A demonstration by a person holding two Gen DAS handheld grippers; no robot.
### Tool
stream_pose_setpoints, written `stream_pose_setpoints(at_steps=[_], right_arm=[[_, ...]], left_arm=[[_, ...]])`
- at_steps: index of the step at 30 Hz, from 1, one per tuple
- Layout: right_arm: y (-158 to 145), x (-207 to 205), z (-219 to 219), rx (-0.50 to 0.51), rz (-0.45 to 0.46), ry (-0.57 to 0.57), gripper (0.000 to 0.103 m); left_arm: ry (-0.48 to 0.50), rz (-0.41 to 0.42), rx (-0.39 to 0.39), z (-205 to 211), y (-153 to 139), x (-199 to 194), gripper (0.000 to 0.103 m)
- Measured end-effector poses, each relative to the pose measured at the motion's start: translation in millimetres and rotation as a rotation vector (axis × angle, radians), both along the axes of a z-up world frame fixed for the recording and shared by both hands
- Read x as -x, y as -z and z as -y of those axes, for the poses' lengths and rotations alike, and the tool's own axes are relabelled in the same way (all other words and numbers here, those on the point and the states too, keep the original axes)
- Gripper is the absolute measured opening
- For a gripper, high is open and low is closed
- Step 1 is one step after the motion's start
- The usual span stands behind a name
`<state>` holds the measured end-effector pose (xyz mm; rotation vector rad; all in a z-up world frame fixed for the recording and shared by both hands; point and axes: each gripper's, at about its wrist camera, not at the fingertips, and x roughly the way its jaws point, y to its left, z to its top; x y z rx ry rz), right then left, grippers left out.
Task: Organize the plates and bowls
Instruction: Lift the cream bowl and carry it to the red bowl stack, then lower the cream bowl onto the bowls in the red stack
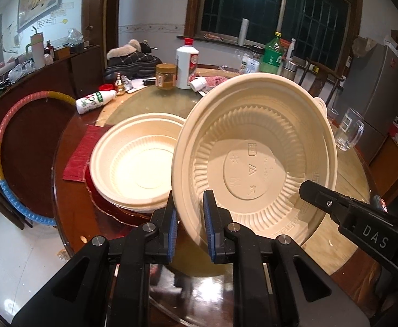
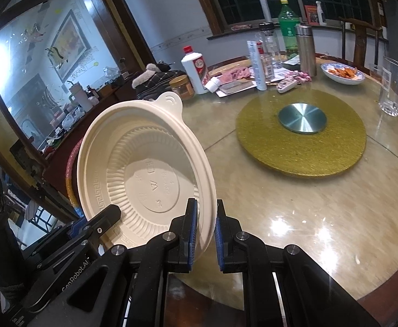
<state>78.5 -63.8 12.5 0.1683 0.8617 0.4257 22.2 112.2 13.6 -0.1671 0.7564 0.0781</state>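
While both claws pinch one cream bowl (image 1: 253, 163), we hold it tilted on edge above the counter (image 2: 294, 204), its hollow facing the cameras and its base turned away toward the far side of the scene. We see nothing inside it; only moulded ribs and embossed marks show on its floor. Its rim tab (image 2: 169, 98) points to the upper part of the frame in the right wrist view.

Left claw (image 1: 190, 226): at the bottom centre of the left wrist view, its blue pads are pressed onto the bowl's rim, one pad on each face of the wall. Right claw (image 2: 206, 234): at the bottom centre of the right wrist view, its pads clamp the opposite side of the same rim. In the left wrist view the right claw's black finger enters from the lower right and overlaps the bowl's edge.

A stack of matching bowls (image 1: 137, 163) sits upright at centre left of the left wrist view, on the counter just beside the held bowl; the top one shows no contents.

Further containers: a blue-patterned dish (image 2: 343, 75) at upper right of the right wrist view holds orange food; a clear glass mug (image 2: 392, 87) at the right edge looks empty.
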Motion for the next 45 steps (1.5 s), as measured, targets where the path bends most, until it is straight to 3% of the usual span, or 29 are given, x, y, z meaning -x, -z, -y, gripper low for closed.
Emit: stream_pose_setpoints(at_steps=[14,26,45], right_arm=[[-34,-32,-83,0.008,0.015,-0.142,0.011],[-2,-63,-113,0.025,-0.084,-0.178,0.011],[13,-74,-119,0.058,-0.117,-0.166,0.011]], left_arm=[[-0.125,0.002,0.016,-68,-23,-14,0.015],[-0.168,-0.088,0.024,-89,5,-36,0.015],[-0.161,-0.128,0.042,-92,21,-50,0.016]])
